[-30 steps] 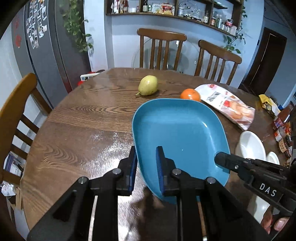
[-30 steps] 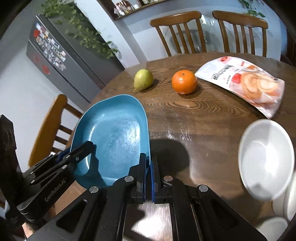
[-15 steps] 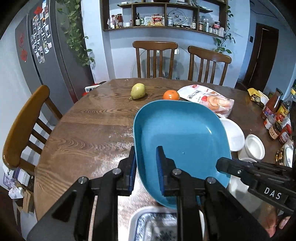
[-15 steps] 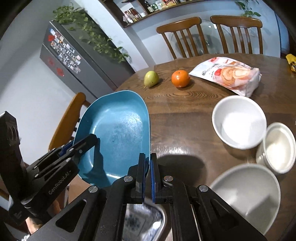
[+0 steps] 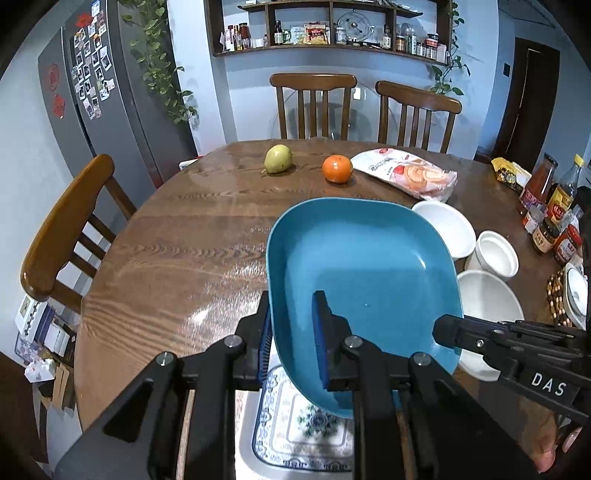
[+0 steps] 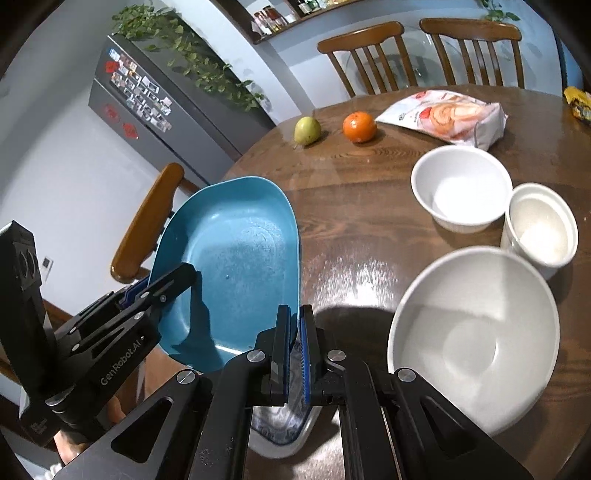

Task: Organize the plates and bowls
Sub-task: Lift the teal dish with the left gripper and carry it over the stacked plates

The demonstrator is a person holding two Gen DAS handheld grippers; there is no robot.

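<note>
1. Nearest, a white patterned plate [image 5: 295,432] with blue floral print lies flat on the table's near edge, under the blue plate; both views show only part of it.
2. The left gripper [image 5: 291,332] is clamped on the near left rim of the blue plate [image 5: 365,273], one blue ribbed pad inside, one outside.
3. The right gripper [image 6: 294,343] pinches the plate's right rim, its jaws nearly together on the thin edge.
4. The blue plate is a smooth, rounded rectangle with a raised lip, held tilted above the patterned plate, clear of the table [image 5: 184,236].
5. The table is round, dark glossy wood with strong grain and glare patches.
6. Right of the plate, three white glazed bowls sit close together: a large bowl [image 6: 476,339] nearest, a small deep cup [image 6: 541,229] beyond it, a medium bowl [image 6: 461,184] farther left.
7. Farther, a green pear [image 5: 278,158], an orange [image 5: 337,168] and a crinkly plastic snack bag [image 5: 406,171] lie in a row, left to right.
8. Only the left view shows bottles [image 5: 550,206] at the far right, the wall shelf [image 5: 332,33] and a beaded mat [image 5: 559,295].
9. Only the right view shows the large bowl whole.
10. Wooden slat-back chairs [image 5: 314,103] stand beyond; a grey fridge [image 5: 110,92] with magnets stands at far left.
</note>
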